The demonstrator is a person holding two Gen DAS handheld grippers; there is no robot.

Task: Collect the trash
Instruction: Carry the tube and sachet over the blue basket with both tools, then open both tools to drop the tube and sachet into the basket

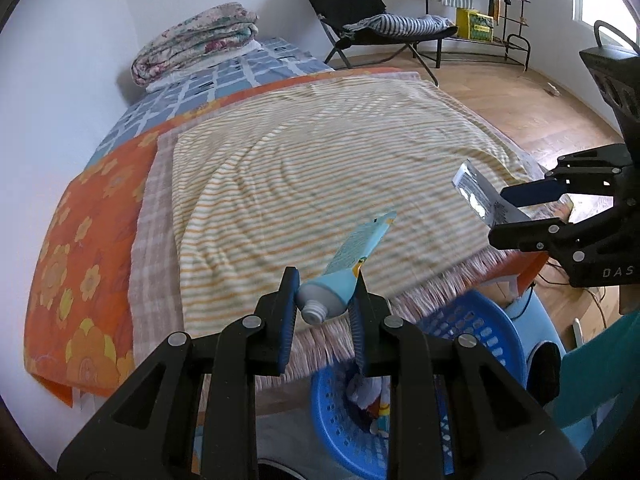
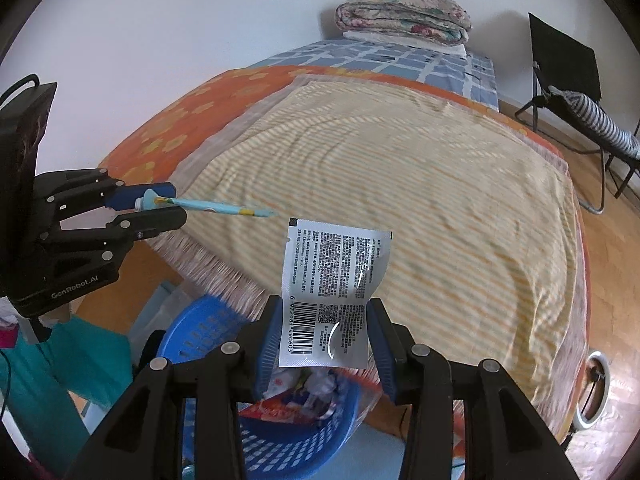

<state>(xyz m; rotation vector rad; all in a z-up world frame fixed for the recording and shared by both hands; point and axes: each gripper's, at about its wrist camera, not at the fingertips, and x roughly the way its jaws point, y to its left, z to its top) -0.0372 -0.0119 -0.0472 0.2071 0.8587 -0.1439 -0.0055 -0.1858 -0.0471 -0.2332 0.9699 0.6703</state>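
Striped blanket (image 1: 320, 152) covers the bed, bare of litter, and a blue basket (image 1: 472, 328) already holding scraps sits on the floor at its near edge. Judging by this, the step in hand is dropping both pieces in: each should be carried squarely over the basket's mouth and lowered close before letting go, since the light sachet could flutter aside. The left gripper (image 1: 326, 300) is clamped on a capless tube (image 1: 348, 272) near its neck, above the blanket's fringe. The right gripper (image 2: 324, 328) pinches a printed sachet (image 2: 332, 284) by its lower half, directly over the basket.
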